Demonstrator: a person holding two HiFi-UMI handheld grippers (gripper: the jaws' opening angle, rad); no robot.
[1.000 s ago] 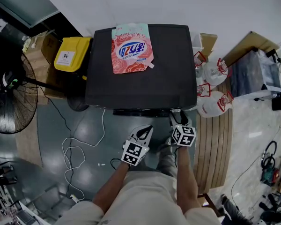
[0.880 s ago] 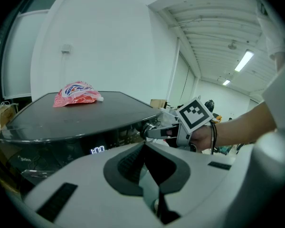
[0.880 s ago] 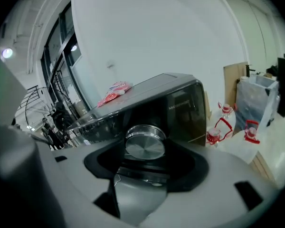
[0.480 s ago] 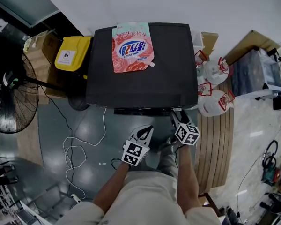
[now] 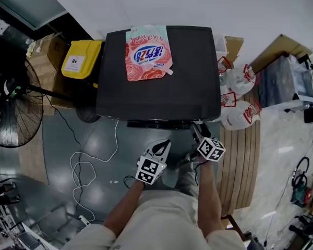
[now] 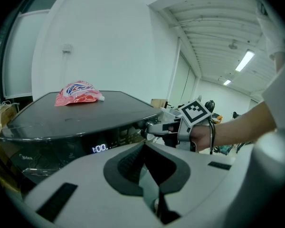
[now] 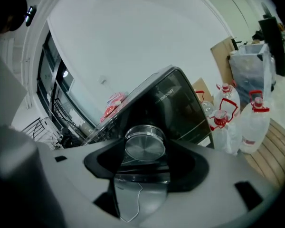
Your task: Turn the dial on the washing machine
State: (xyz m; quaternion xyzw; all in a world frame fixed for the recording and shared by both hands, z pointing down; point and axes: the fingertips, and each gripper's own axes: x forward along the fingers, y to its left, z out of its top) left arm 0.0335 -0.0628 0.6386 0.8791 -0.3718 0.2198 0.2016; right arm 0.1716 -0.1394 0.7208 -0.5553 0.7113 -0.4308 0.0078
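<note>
The black washing machine (image 5: 161, 95) stands in front of me, with a pink detergent pouch (image 5: 147, 53) lying on its lid. Its silver dial (image 7: 145, 145) sits at the right end of the front panel. My right gripper (image 7: 145, 152) is shut on the dial, one jaw pressed to each side of it. From the head view, the right gripper (image 5: 196, 128) reaches under the lid's front edge, where the dial is hidden. My left gripper (image 6: 143, 148) hangs shut and empty a little short of the front panel, whose display (image 6: 99, 148) reads 1:00.
A yellow bin (image 5: 81, 59) and a standing fan (image 5: 10, 105) are left of the machine. Water jugs (image 5: 237, 113) and a wooden platform (image 5: 240, 160) lie to its right. A white cable (image 5: 88, 165) trails over the floor at the left.
The right gripper's marker cube has shifted slightly right and rolled while staying at the dial. The left gripper has held still.
</note>
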